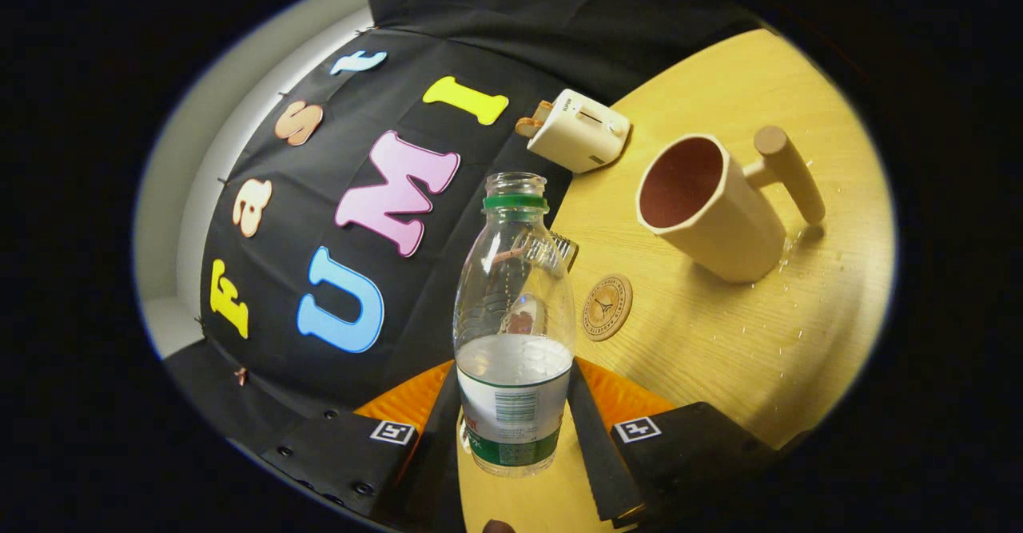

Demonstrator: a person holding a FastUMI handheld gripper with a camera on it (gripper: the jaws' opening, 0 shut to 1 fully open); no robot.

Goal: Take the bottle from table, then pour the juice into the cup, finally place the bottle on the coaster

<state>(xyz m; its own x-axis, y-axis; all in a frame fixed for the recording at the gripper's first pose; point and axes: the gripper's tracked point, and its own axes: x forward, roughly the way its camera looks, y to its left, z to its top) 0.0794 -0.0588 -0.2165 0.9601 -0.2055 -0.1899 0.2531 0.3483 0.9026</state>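
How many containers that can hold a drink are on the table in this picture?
2. The bottle, uncapped, is held between the gripper jaws. The cup stands on the table beyond them, past the coaster. More may be hidden behind the gripper.

My gripper [514, 373], hardware look only

Two long flat fingers [598, 449] run forward side by side; the inner face of the right one has a fine toothed edge. Each finger is backed by a black block: left block [332, 453], right block [703, 445]. Matte finish, squared corners. Each block has a small square fiducial marker on its inner top corner, black pattern on white: left marker [392, 432], right marker [637, 429]. The left block has a scatter of dark round screws [364, 487] sunk into its face. An orange ribbed housing [408, 401] fans out behind both fingers, its grooves fine and parallel.
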